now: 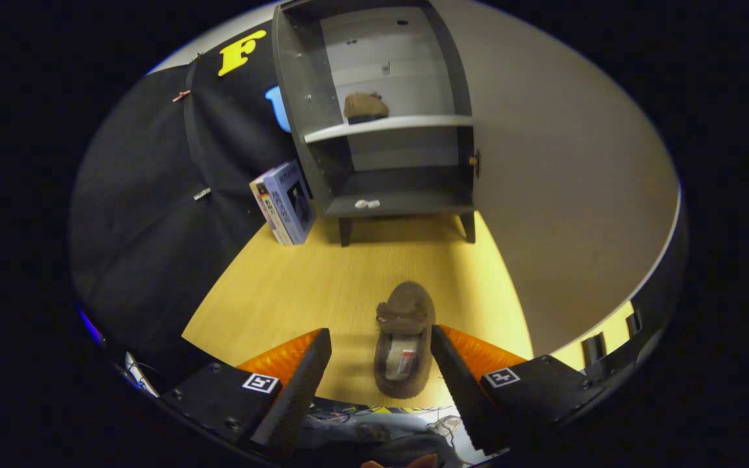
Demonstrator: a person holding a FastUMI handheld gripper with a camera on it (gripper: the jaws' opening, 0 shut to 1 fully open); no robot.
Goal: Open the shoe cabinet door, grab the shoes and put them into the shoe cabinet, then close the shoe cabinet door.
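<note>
1. The step in hand looks like the grab of the second shoe. The shoe cabinet (pixel 374 110) stands open at the far end of the desk (pixel 270 292), and one brown shoe (pixel 365 106) already sits on its middle shelf (pixel 387 126), so one shoe appears stowed and the door-closing step is not yet done.

2. The tool (pixel 381 364) is spread wide, its two fingers standing apart and pinching nothing.

3. The shoe on the desk (pixel 406 338) lies between the fingers, toe pointing away toward the cabinet and heel nearest the camera. It sits closer to the right finger than to the left (it may be touching the right one, though I cannot tell for sure). A clear gap of bare desk shows between the shoe and the left finger.

4. The next move, as I judge it, calls for centring the tool a little on the shoe and then bringing the fingers together across its sides, near the opening, where the soft wall should give a firm hold.

5. After that the shoe needs a lift and a carry straight ahead to the cabinet, which is well apart from the tool. The lower shelf (pixel 394 205) holds a small pale object (pixel 367 204) I cannot identify.

6. A few books (pixel 287 205) lean just beside the cabinet's left side, out of the straight path.
</note>
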